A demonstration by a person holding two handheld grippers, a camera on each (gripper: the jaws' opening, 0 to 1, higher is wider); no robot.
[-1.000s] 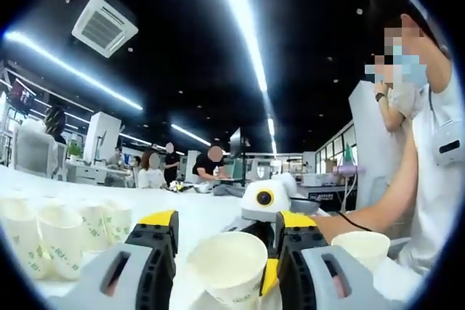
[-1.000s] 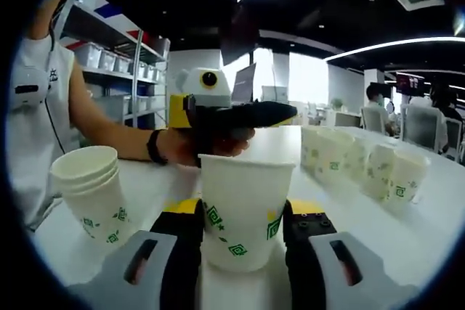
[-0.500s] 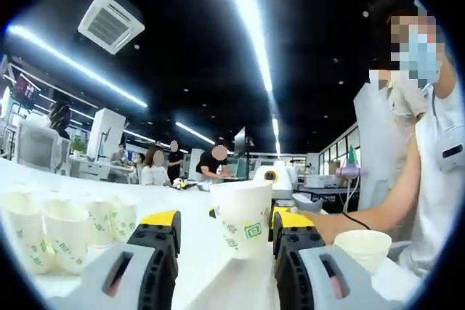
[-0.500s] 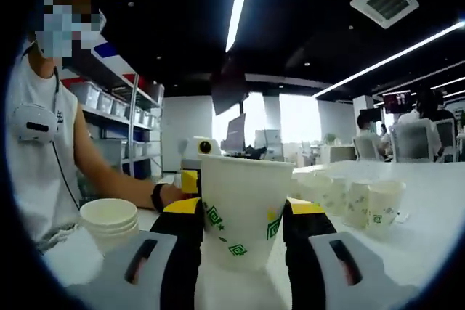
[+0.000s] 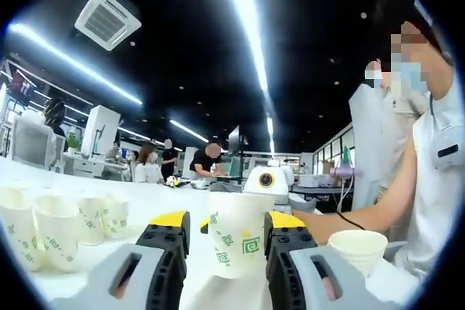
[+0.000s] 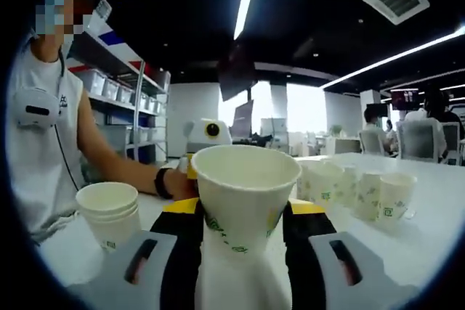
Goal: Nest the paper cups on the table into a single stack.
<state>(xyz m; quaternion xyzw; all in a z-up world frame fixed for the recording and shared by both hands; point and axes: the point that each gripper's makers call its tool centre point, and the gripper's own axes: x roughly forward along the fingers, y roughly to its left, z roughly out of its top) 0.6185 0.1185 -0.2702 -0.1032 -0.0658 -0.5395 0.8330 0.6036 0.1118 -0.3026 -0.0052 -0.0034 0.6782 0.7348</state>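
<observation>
A white paper cup (image 6: 245,194) with green marks is clamped low down in my right gripper (image 6: 243,212), which is shut on it; the cup leans with its mouth toward the right gripper view. The left gripper view has the same cup (image 5: 236,245) upright between the tips of my left gripper (image 5: 227,234), whose jaws stand open with a gap on one side. The two grippers face each other tip to tip. A short stack of nested cups (image 6: 109,212) stands on the white table (image 6: 421,252), beside the person (image 5: 429,179); the left gripper view has the stack (image 5: 356,248) at the right.
Several loose cups (image 5: 51,226) stand in a cluster on the table (image 5: 145,205); the right gripper view has that cluster (image 6: 356,190) on the right. The person's forearm (image 5: 363,208) reaches across behind the grippers. Shelves (image 6: 123,92) and seated people (image 5: 207,165) are far off.
The cup in my right gripper has tipped from upright to lean toward that camera. My left jaws have drawn closer together around it. Both views shifted a little.
</observation>
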